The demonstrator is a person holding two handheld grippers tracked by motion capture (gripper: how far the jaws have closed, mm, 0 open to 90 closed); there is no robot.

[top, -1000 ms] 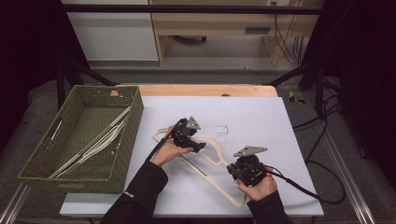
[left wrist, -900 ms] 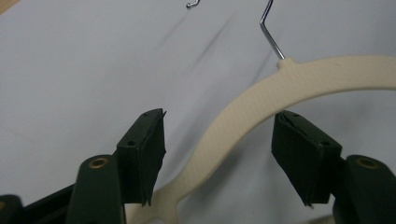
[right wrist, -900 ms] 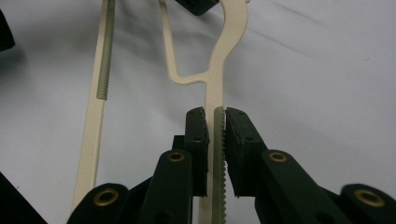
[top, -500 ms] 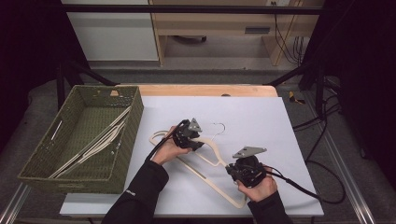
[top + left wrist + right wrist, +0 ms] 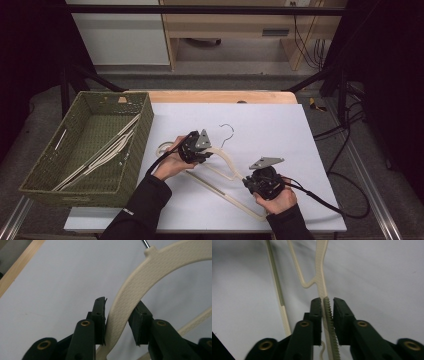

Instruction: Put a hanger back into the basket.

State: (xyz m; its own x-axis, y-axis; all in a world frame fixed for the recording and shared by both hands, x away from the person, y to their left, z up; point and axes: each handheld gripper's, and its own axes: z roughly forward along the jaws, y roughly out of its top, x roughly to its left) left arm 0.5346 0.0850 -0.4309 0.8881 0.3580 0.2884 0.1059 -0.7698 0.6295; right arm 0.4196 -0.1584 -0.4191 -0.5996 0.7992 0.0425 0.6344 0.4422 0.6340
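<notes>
A cream plastic hanger [image 5: 227, 165] with a metal hook [image 5: 227, 131] lies on the white tabletop. My left gripper [image 5: 207, 155] has just been closing its jaws and now pinches the hanger's curved shoulder [image 5: 150, 267] between its pads, seen in the left gripper view [image 5: 120, 307]. My right gripper [image 5: 248, 181] sits at the hanger's other arm. In the right gripper view [image 5: 327, 301] its jaws have just been opening. The toothed edge of the hanger [image 5: 320, 270] stands between the pads with a thin gap on each side.
A green woven basket [image 5: 50, 165] stands at the left of the table with several cream hangers [image 5: 107, 152] inside. A wooden strip [image 5: 220, 96] runs along the table's far edge. Black cables [image 5: 325, 200] trail off to the right.
The left gripper's jaws have closed onto the hanger's shoulder, and the hook end has shifted a little left and away. The right hand has stayed put while its jaws eased apart.
</notes>
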